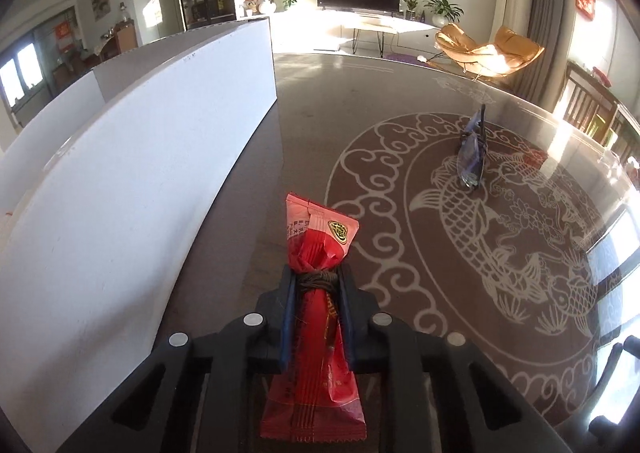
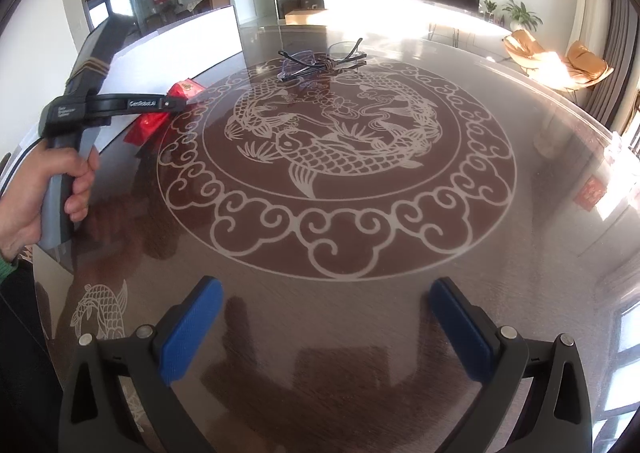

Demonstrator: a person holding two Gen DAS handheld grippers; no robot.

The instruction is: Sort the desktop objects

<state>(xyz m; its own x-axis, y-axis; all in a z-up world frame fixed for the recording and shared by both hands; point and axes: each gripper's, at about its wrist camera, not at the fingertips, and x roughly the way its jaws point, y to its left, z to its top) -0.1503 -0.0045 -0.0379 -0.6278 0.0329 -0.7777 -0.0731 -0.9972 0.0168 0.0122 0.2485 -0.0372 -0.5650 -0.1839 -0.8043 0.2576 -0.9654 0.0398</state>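
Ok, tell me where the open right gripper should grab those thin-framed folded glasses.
Grip the thin-framed folded glasses across the lens front, the right gripper coming from above: they lie flat on the glass table, and their crossed temple arms look too thin to pinch securely.

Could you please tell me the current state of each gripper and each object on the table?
left gripper: shut on the red snack packet, pinching its middle.
red snack packet: clamped between the pads, crumpled at the waist.
right gripper: open, empty, over bare table.
glasses: two pairs lying together on the table, temples unfolded, untouched.
white box: standing open-topped beside the packet; its inside is hidden.
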